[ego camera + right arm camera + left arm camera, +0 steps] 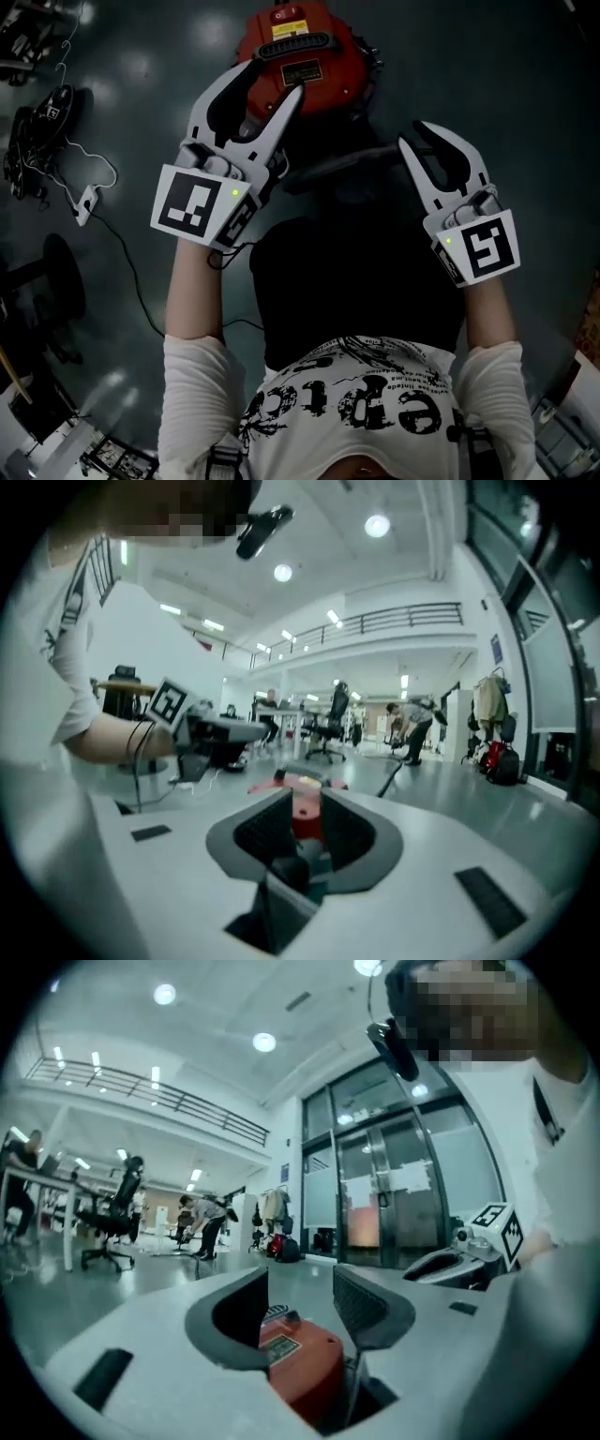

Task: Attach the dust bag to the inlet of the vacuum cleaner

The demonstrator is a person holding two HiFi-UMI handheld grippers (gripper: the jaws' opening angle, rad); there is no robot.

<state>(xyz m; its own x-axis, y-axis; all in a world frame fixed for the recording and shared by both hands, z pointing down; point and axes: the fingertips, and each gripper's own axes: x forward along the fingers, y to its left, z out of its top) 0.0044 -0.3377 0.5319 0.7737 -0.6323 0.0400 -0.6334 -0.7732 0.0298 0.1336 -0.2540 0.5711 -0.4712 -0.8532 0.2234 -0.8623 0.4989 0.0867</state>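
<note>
Head view is really dim on my end. The floor [525,75] is nearly black with a few soft lamp reflections, and only the red vacuum cleaner [300,56] pops. Both gripper views are way brighter, lit by round ceiling lights [264,1042] that blow out a bit. Those two have heavy fisheye bending and black corners, and the close foreground looks soft, worst in the right gripper view.

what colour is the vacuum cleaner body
The vacuum cleaner is red; it shows best in the head view.
</note>
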